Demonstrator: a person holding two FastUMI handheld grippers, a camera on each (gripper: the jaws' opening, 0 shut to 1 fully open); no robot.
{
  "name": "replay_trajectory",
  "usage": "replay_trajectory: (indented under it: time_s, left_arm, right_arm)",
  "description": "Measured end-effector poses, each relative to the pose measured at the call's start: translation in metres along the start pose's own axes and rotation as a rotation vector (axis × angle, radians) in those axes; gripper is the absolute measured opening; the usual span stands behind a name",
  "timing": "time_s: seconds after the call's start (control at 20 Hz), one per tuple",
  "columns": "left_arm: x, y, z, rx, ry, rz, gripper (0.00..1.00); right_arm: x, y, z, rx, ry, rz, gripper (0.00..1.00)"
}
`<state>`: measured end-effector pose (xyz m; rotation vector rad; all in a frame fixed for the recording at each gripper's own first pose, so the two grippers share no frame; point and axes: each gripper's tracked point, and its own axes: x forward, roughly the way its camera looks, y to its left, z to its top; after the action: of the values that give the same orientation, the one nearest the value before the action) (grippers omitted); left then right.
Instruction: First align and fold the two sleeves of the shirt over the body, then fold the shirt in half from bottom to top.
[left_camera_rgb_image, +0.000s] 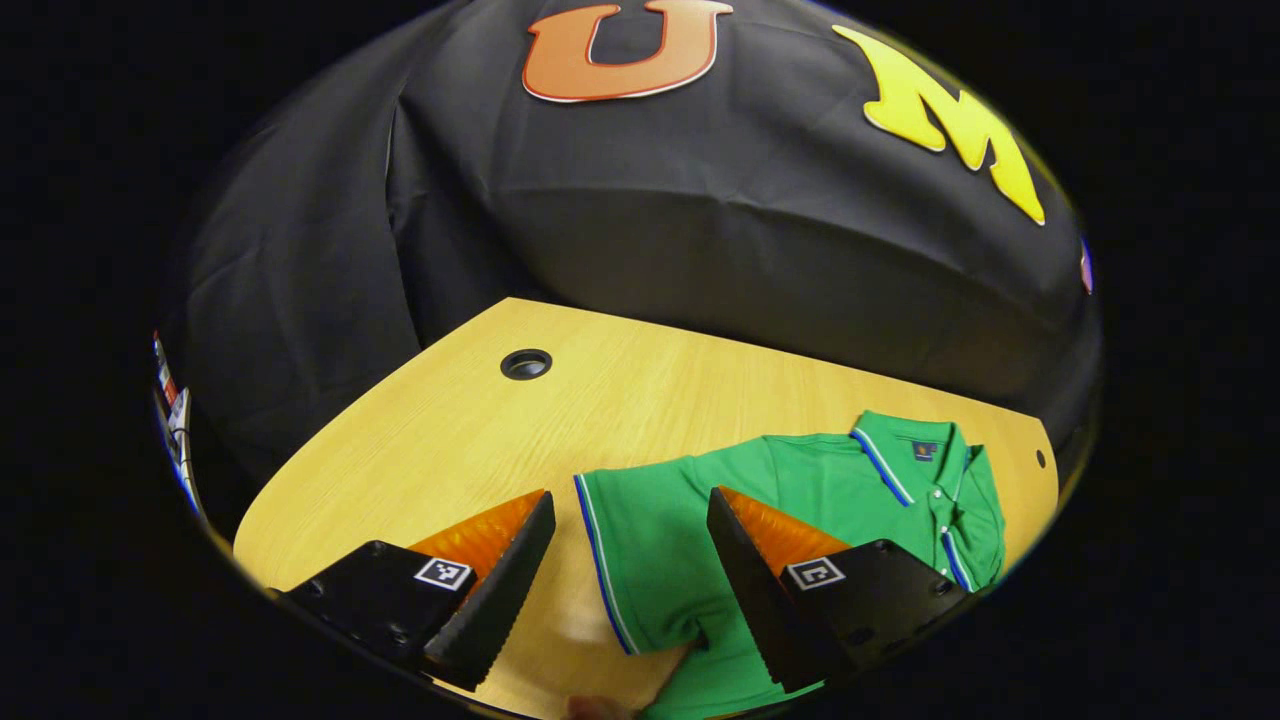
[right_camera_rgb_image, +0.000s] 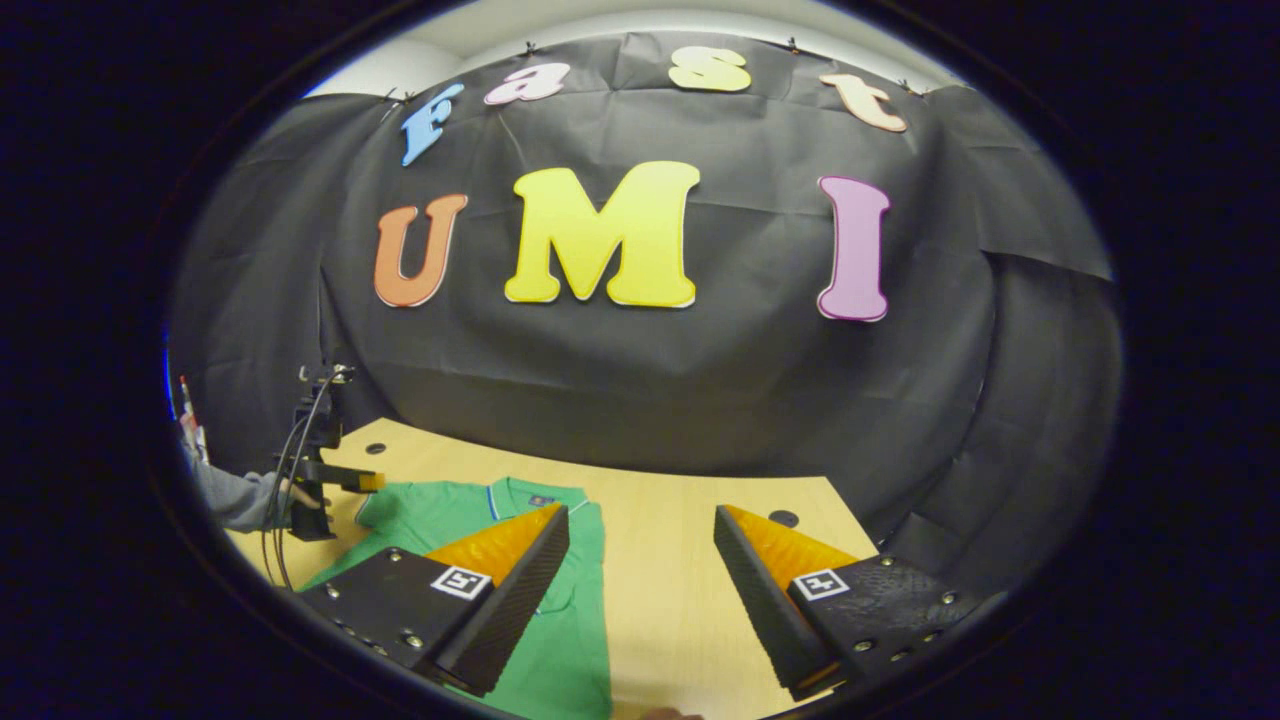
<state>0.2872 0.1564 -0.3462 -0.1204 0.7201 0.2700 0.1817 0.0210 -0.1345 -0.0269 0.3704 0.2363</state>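
Left gripper view: left gripper (left_camera_rgb_image: 630, 560) spread wide, low centre, straddling the striped sleeve (left_camera_rgb_image: 640, 560) edge of the green shirt (left_camera_rgb_image: 800, 480) on the table (left_camera_rgb_image: 450, 430). Collar (left_camera_rgb_image: 920, 470) right; its small label unreadable. Right gripper view: right gripper (right_camera_rgb_image: 640, 590) spread; shirt lower left.

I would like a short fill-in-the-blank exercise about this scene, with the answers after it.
1. The polo shirt lying on the wooden table is ____ in colour.
2. The left gripper has its fingers ____ around the sleeve's striped edge.
3. The right gripper hovers open, holding ____.

Answers: green; open; nothing
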Motion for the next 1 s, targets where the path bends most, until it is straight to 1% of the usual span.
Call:
replay_trajectory:
  time_s: [0.1,0.15,0.25,0.3,0.35,0.4,0.45,0.55,0.6,0.65,0.7,0.75,0.85,1.0]
  left_arm:
    - [0.018,0.005,-0.001,-0.017,0.029,0.024,0.98]
    - [0.026,0.008,-0.004,-0.023,0.055,0.035,0.98]
    - [0.038,0.009,-0.016,-0.039,0.121,0.050,0.98]
    - [0.038,0.011,-0.024,-0.039,0.162,0.074,0.98]
    - [0.039,0.012,-0.017,-0.008,0.134,0.074,0.98]
    - [0.044,0.010,-0.020,0.000,0.147,0.074,0.97]
    - [0.043,0.009,-0.020,-0.006,0.138,0.078,1.00]
    - [0.042,0.008,-0.022,-0.013,0.146,0.085,0.99]
    - [0.040,0.005,-0.023,0.004,0.161,0.069,0.99]
    - [0.039,-0.004,-0.026,0.034,0.187,0.026,0.92]
    - [0.037,-0.009,-0.024,0.075,0.188,-0.001,0.70]
    - [0.036,-0.009,-0.024,0.104,0.184,0.003,0.48]
    - [0.040,-0.009,-0.022,0.092,0.167,0.019,0.04]
    - [0.039,-0.011,-0.024,0.062,0.165,0.004,0.04]
  right_arm:
    - [-0.004,-0.005,-0.001,-0.020,0.007,-0.008,0.94]
    - [-0.007,-0.009,0.006,-0.024,0.010,-0.009,0.94]
    - [-0.009,-0.011,0.005,-0.028,0.018,-0.015,0.94]
    - [-0.009,-0.014,0.005,-0.030,0.019,-0.017,0.94]
    - [-0.010,-0.016,0.004,-0.028,0.022,-0.020,0.94]
    - [-0.010,-0.017,0.005,-0.021,0.024,-0.021,0.94]
    - [-0.009,-0.019,0.004,-0.010,0.027,-0.022,0.94]
    - [-0.009,-0.021,0.000,0.016,0.040,-0.022,0.94]
    - [-0.007,-0.022,-0.003,0.024,0.046,-0.021,0.94]
    - [-0.007,-0.023,-0.004,0.027,0.050,-0.017,0.94]
    - [-0.008,-0.023,-0.005,0.025,0.054,-0.018,0.94]
    - [-0.008,-0.026,-0.006,0.020,0.057,-0.017,0.94]
    - [-0.009,-0.030,-0.006,0.012,0.056,-0.024,0.94]
    - [-0.011,-0.037,-0.001,0.007,0.040,-0.032,0.94]
